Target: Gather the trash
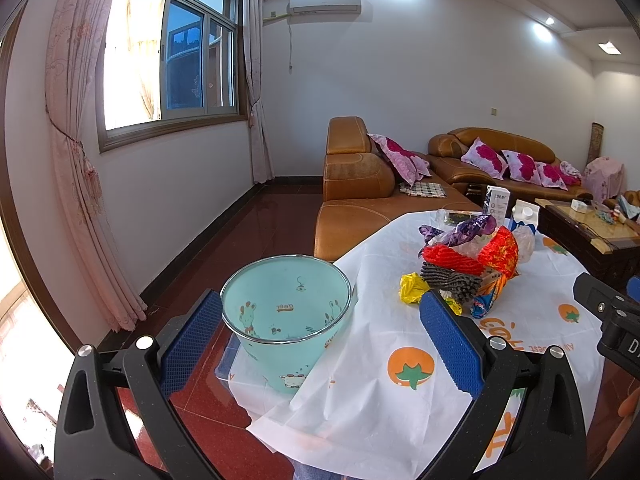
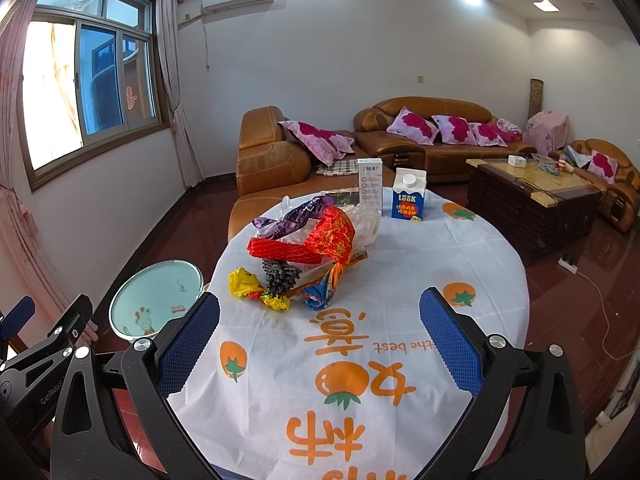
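A heap of trash (image 2: 308, 248) lies on the round table with a white tomato-print cloth (image 2: 400, 280): red, purple, yellow and blue wrappers, clear plastic, a grey knobbly piece. It also shows in the left wrist view (image 1: 468, 264). A mint-green bin (image 1: 286, 316) stands on a low stool left of the table, and shows in the right wrist view (image 2: 156, 300). My left gripper (image 1: 324, 344) is open and empty, over the bin and the table's left edge. My right gripper (image 2: 320, 344) is open and empty above the near part of the table.
A blue-and-white carton (image 2: 409, 200) and a white box (image 2: 370, 188) stand at the table's far edge. Brown leather sofas (image 2: 432, 132) with pink cushions line the back wall. A dark coffee table (image 2: 532, 196) is to the right. The floor is red tile.
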The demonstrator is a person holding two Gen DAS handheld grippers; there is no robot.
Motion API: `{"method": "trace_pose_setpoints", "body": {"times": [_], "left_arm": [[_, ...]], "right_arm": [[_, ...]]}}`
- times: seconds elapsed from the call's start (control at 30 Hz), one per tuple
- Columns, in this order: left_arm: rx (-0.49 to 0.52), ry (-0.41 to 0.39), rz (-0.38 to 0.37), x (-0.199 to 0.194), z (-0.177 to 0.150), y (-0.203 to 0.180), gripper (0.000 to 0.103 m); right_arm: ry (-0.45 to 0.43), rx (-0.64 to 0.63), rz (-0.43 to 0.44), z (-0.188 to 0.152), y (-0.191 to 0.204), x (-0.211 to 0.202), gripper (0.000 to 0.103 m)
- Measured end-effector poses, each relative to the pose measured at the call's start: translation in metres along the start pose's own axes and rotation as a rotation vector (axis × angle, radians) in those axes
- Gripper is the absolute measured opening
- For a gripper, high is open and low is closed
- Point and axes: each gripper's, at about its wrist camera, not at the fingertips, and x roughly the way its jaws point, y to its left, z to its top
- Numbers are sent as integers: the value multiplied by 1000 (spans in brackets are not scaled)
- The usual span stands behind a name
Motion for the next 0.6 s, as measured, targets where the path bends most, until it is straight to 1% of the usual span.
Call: {"method": "trace_pose_setpoints", "body": {"times": [0.3, 0.6], "left_arm": [[5, 10, 0, -2, -3, -6, 97], [21, 51, 8, 16, -11, -8, 97]], "right_arm": [[0, 2, 1, 0, 0, 0, 99], [29, 13, 4, -5, -2, 18, 99]]}}
